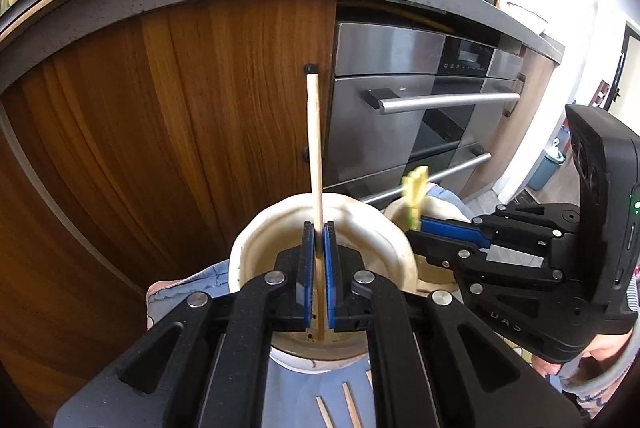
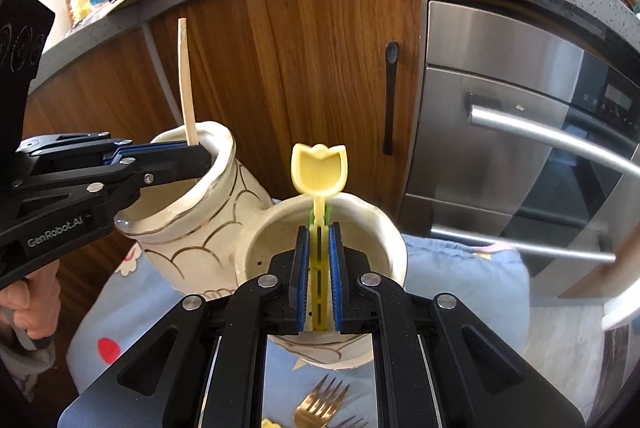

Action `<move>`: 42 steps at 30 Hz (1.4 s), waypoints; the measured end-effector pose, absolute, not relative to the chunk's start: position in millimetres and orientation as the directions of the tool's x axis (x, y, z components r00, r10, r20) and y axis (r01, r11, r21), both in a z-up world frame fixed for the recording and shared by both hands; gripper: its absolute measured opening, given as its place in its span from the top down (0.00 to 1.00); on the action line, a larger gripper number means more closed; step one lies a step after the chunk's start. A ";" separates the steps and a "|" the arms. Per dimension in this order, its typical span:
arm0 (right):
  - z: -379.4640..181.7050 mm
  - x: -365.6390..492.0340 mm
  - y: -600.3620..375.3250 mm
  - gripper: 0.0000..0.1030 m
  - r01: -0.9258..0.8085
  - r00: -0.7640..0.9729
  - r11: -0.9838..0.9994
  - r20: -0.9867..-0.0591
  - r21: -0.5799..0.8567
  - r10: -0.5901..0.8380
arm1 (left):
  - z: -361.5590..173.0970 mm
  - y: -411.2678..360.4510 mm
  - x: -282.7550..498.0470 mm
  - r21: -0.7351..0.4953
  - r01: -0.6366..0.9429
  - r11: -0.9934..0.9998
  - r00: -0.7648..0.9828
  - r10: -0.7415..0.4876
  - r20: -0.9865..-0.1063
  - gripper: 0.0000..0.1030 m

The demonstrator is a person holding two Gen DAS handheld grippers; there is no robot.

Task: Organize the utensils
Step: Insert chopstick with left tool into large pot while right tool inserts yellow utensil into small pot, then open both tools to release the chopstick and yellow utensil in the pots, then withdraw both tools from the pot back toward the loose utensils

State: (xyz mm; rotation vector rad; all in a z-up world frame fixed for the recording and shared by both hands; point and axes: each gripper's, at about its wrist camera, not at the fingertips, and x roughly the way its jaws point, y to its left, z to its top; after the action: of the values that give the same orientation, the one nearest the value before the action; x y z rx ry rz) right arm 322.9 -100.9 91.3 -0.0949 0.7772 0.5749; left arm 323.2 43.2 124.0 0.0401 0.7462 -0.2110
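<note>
The left gripper (image 1: 319, 228) is clamping a wooden chopstick (image 1: 315, 140) over one cream ceramic jar (image 1: 256, 240), while the right gripper (image 2: 319, 232) is grasping a yellow tulip-shaped spoon (image 2: 319, 168) over the other jar (image 2: 384, 228).

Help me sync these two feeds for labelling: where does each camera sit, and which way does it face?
Left wrist: on the left claw, looking down along its fingers at a chopstick above a cream jar; the right claw shows alongside.
Right wrist: on the right claw, looking at a yellow tulip spoon above a second jar; the left claw and a hand show.
Shared: both jars, cabinet, oven.
</note>
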 end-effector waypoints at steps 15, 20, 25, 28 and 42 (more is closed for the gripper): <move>112.8 292.0 -130.3 0.75 -0.518 0.622 0.840 -0.604 0.161 0.499 | 143.5 56.7 280.1 -0.025 0.190 0.981 0.794 -0.169 -0.584 0.70; 114.4 266.7 -146.1 0.69 -0.517 0.633 0.840 -0.589 0.161 0.503 | 138.3 67.4 244.0 -0.055 0.179 0.982 0.814 -0.179 -0.553 0.59; 102.8 248.1 -159.5 0.67 -0.499 0.631 0.850 -0.603 0.166 0.488 | 111.1 78.8 218.7 -0.092 0.151 0.984 0.795 -0.176 -0.580 0.58; 89.8 235.7 -167.4 0.67 -0.487 0.622 0.856 -0.618 0.175 0.480 | 90.0 82.9 205.7 -0.080 0.129 0.988 0.781 -0.151 -0.606 0.58; 21.1 175.1 -178.6 0.67 -0.432 0.542 0.867 -0.696 0.250 0.471 | 8.4 87.8 164.0 -0.123 0.092 0.988 0.684 -0.153 -0.714 0.58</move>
State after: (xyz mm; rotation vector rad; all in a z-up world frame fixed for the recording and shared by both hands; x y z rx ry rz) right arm 175.1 -178.6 21.1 0.0498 0.8422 0.5364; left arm 164.0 87.8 8.4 -0.0798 0.8068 -0.1371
